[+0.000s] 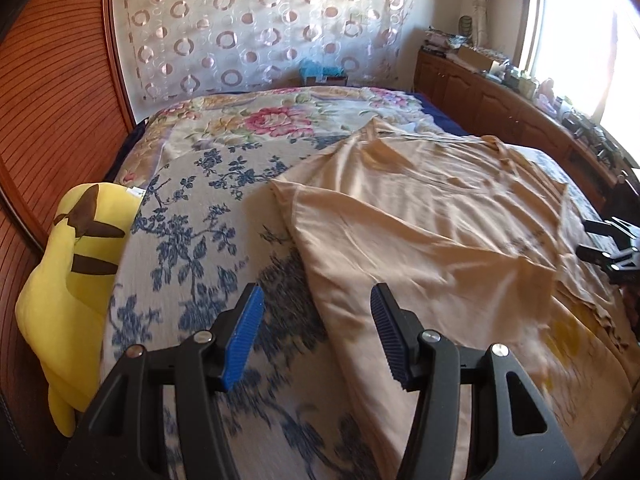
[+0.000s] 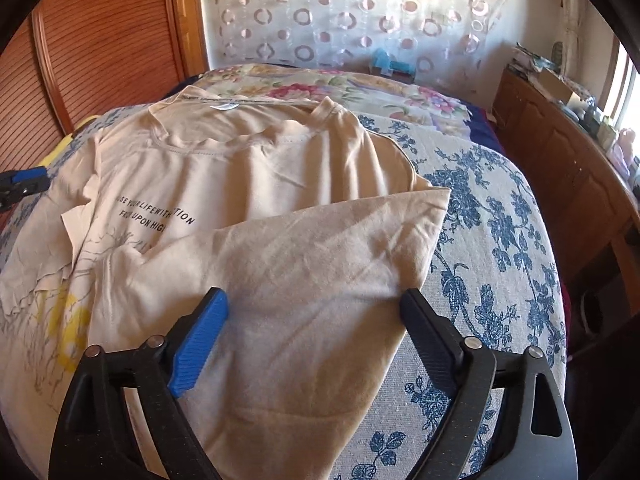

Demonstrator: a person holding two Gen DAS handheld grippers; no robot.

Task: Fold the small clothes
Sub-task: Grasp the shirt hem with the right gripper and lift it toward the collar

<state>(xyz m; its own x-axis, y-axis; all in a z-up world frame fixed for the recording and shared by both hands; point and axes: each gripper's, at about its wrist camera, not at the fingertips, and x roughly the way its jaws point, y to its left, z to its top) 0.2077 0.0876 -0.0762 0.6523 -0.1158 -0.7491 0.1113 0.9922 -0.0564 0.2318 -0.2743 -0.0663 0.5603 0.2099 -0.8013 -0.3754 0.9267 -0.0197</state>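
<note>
A beige T-shirt with black lettering and a yellow print lies spread on the bed, collar at the far end. In the right wrist view its right side is folded over the front, covering part of the lettering. My right gripper hovers wide open over that folded flap, pads not pressing on the cloth. My left gripper is open above the shirt's left edge, with nothing held between its blue pads. Each gripper shows at the edge of the other's view: the right gripper and the left gripper.
The bed has a blue-flowered cover and a pink floral quilt at the far end. A yellow plush toy rests against the wooden slatted panel on the left. A cluttered wooden cabinet runs under the window on the right.
</note>
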